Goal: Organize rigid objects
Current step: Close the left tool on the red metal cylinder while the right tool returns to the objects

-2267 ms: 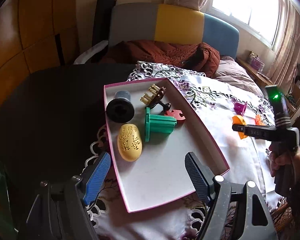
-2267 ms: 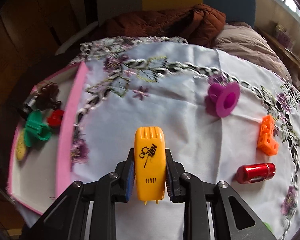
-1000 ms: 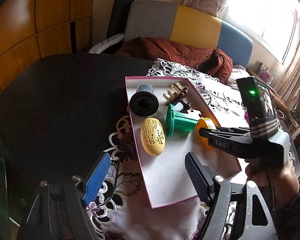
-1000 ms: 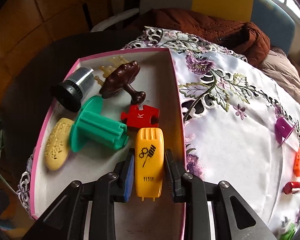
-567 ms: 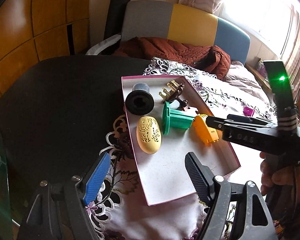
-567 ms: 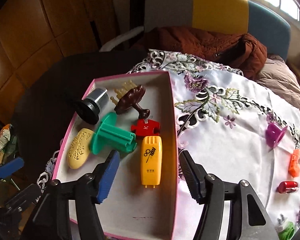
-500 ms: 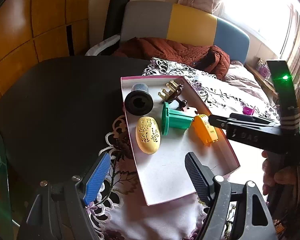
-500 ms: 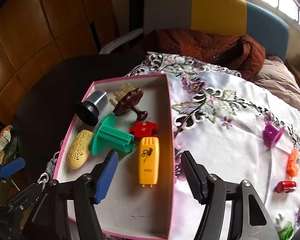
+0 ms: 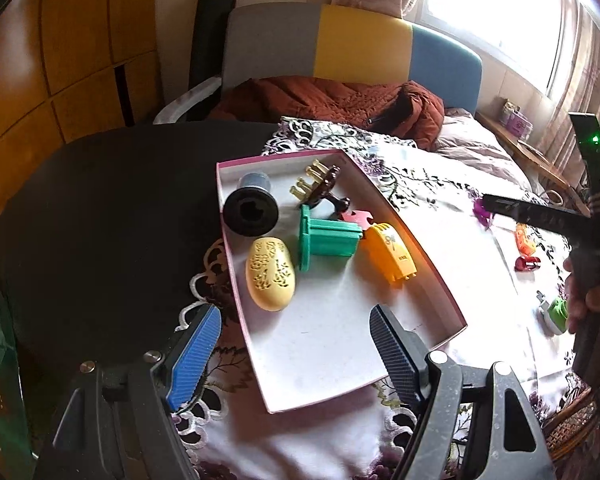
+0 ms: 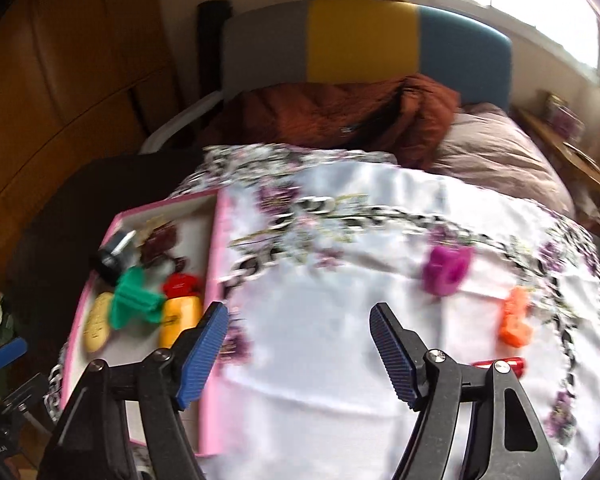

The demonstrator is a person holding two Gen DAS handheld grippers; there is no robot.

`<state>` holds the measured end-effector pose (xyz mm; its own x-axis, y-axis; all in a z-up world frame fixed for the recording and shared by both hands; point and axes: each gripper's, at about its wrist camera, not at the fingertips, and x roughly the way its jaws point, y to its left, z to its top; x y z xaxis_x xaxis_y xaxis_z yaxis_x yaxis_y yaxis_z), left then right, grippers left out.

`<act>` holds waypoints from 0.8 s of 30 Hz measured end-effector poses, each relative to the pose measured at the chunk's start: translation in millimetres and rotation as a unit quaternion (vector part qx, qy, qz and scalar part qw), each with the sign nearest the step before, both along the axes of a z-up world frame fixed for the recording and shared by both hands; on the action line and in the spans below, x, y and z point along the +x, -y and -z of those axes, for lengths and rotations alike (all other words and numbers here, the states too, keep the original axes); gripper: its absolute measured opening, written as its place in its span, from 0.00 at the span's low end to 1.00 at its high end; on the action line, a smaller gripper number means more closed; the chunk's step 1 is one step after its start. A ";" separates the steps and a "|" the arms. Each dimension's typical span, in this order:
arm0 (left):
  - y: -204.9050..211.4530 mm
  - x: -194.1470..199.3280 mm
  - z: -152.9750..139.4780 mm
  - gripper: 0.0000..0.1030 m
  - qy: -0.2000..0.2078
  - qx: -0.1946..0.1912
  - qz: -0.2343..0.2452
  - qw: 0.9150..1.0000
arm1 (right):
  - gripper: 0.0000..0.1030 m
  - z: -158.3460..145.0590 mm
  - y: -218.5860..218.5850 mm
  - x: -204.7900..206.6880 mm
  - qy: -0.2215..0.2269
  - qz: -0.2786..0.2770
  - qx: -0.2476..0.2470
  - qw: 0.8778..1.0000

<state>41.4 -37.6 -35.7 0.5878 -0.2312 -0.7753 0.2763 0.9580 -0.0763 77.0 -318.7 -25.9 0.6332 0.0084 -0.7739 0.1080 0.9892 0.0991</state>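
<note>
The right gripper (image 10: pixel 298 322) hangs empty over the cloth (image 10: pixel 320 360) beside the box (image 9: pixel 300 344), fingers spread wide; the left gripper (image 9: pixel 296 340), likewise wide open, hovers at the box's near end. The orange piece (image 9: pixel 388 254) lies in the box beside the green spool (image 9: pixel 324 238). By my judgement a fetch comes next: reach right for the purple spool (image 10: pixel 446 270), orange block (image 10: pixel 514 320) or red cylinder (image 10: pixel 500 363) and straddle it.

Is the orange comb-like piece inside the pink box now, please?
Inside. The orange piece lies flat on the floor of the pink box, beside the green spool, with no hand-held gripper touching it.
</note>
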 end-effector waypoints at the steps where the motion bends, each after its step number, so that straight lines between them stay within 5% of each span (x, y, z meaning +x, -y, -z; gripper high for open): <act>1: 3.1 0.1 0.1 0.76 -0.002 0.000 0.004 1.000 | 0.72 -0.5 11.6 -1.5 0.001 0.012 -0.002 1.000; 8: 29.4 -2.1 -2.6 0.76 0.000 0.007 0.042 0.999 | 0.77 1.1 98.6 -16.6 0.007 0.108 -0.018 0.994; 13: 55.3 -1.8 -6.8 0.76 0.000 0.005 0.077 0.997 | 0.79 16.3 166.8 -36.3 0.011 0.207 -0.017 0.978; 18: 86.7 -0.4 -6.9 0.74 -0.003 0.013 0.104 0.995 | 0.79 25.7 218.4 -61.8 0.026 0.316 0.050 0.947; 24: 127.0 0.6 -0.2 0.73 -0.014 0.028 0.144 0.989 | 0.80 26.7 233.0 -72.0 0.033 0.345 0.085 0.934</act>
